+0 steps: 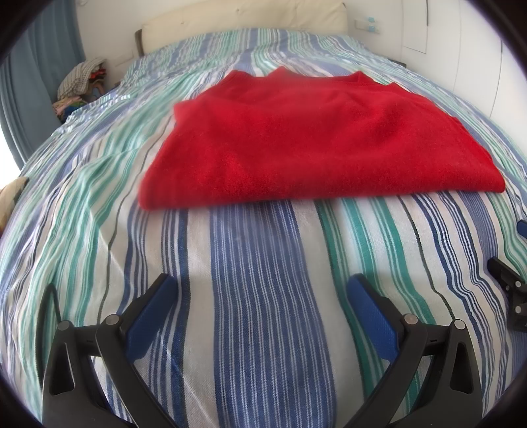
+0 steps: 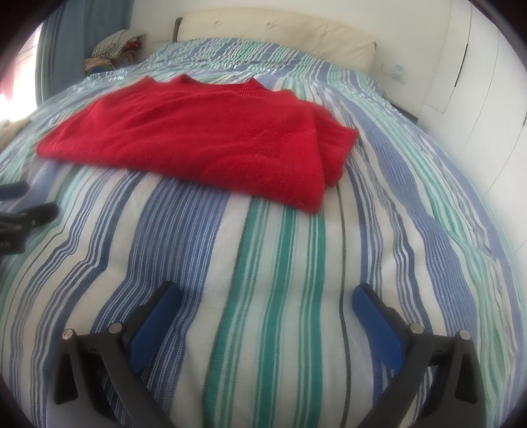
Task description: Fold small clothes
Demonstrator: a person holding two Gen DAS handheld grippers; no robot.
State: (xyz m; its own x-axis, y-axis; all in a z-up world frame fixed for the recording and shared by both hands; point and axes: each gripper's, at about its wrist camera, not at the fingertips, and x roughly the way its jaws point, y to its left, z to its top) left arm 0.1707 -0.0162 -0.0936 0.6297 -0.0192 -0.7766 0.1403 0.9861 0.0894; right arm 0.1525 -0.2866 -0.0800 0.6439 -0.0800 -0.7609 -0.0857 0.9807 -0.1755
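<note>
A red fuzzy sweater (image 1: 316, 145) lies folded into a flat rectangle on the striped bedspread (image 1: 257, 296). It also shows in the right wrist view (image 2: 204, 141), with its folded layers stacked at the right end. My left gripper (image 1: 260, 286) is open and empty, a short way in front of the sweater's near edge. My right gripper (image 2: 266, 293) is open and empty, also short of the sweater. Neither touches the cloth. The right gripper's body shows at the right edge of the left wrist view (image 1: 510, 289). The left gripper's body shows at the left edge of the right wrist view (image 2: 23, 217).
A cream padded headboard (image 1: 243, 26) stands at the far end of the bed. A pile of mixed clothes (image 1: 82, 85) sits at the far left by a blue curtain (image 1: 36, 75). White wardrobe doors (image 2: 477, 98) run along the right.
</note>
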